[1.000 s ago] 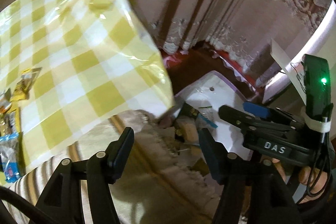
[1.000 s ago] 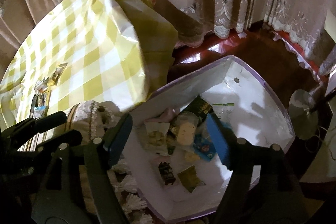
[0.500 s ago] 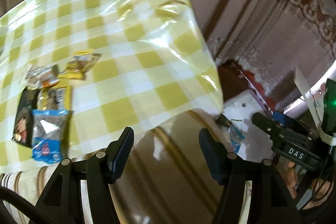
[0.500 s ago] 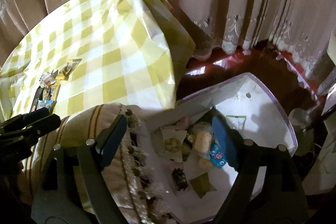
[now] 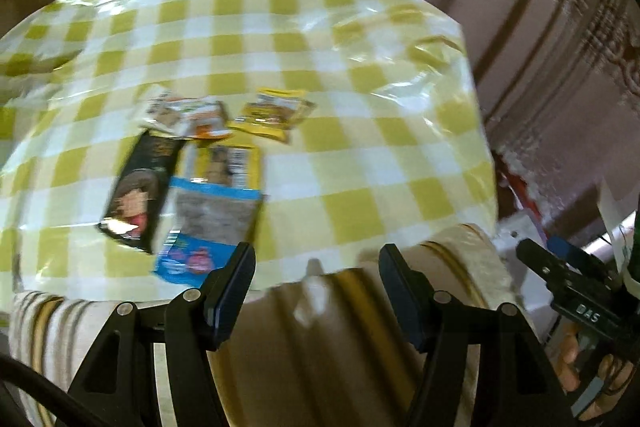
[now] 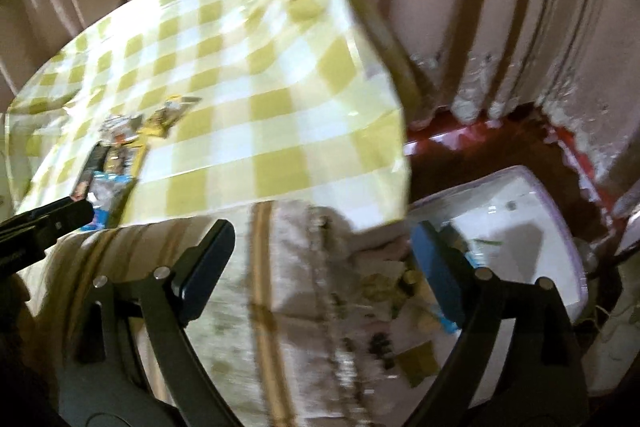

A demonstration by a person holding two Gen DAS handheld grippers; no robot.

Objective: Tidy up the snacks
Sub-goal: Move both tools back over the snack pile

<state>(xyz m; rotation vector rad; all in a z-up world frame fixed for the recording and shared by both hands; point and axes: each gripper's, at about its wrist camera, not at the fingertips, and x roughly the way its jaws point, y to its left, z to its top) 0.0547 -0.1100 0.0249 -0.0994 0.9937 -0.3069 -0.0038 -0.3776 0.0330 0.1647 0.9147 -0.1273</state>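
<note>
Pleated beige curtains (image 6: 460,7) are seen behind a table under a glossy yellow-checked cloth (image 5: 360,163). Over its striped near edge the left gripper (image 5: 316,281) is held level, jaws spread wide and empty; the right gripper (image 6: 320,263) is likewise open, at three o'clock from it. Flat foil snack packets (image 5: 200,179) are clustered at ten o'clock, blurred. More snacks lie in a white bin (image 6: 532,227) on the floor, partly hidden.

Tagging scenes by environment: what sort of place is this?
Most likely a lived-in home room, not a lab. A table under a yellow checked tablecloth carries loose snack packets, pleated curtains with lace hems hang behind, and a white bin sits on the floor.
</note>
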